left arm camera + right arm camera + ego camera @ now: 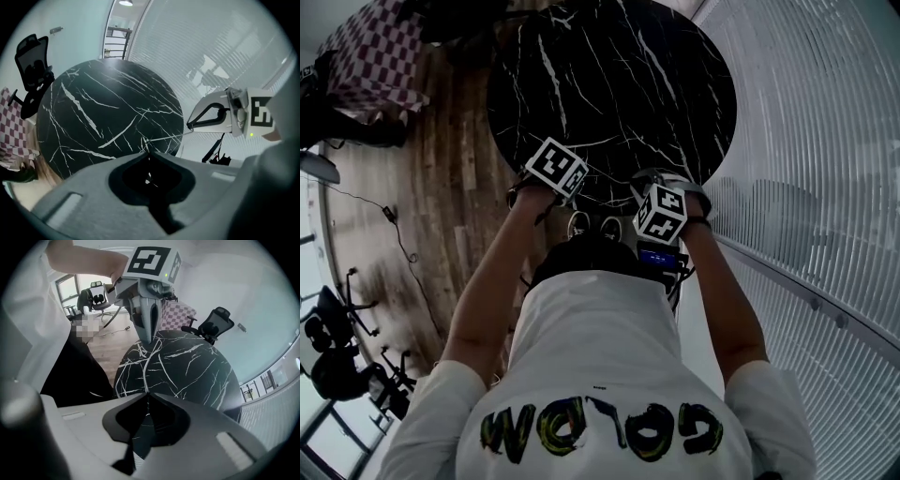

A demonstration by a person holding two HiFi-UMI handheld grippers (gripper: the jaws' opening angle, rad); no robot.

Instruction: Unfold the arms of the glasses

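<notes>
left gripper (148, 153): jaws closed at the tips on a thin wire part of the glasses (592, 225). right gripper (147, 392): jaws closed on the same wire. glasses are held between both grippers, at the near edge of the table (609, 84).

Seen from above, a person in a white T-shirt (609, 375) with painted lettering stands at the near edge of a round black marble worktop (619, 84), bare forearms stretched forward. The left gripper (555, 169) and right gripper (661, 211), each topped by a marker cube, sit close together at the rim. To the left, wooden floor (441, 187) carries a checked cloth (380, 52), a trailing cable (398, 234) and office chairs (342, 356). A ribbed white wall (825, 141) curves along the right.
</notes>
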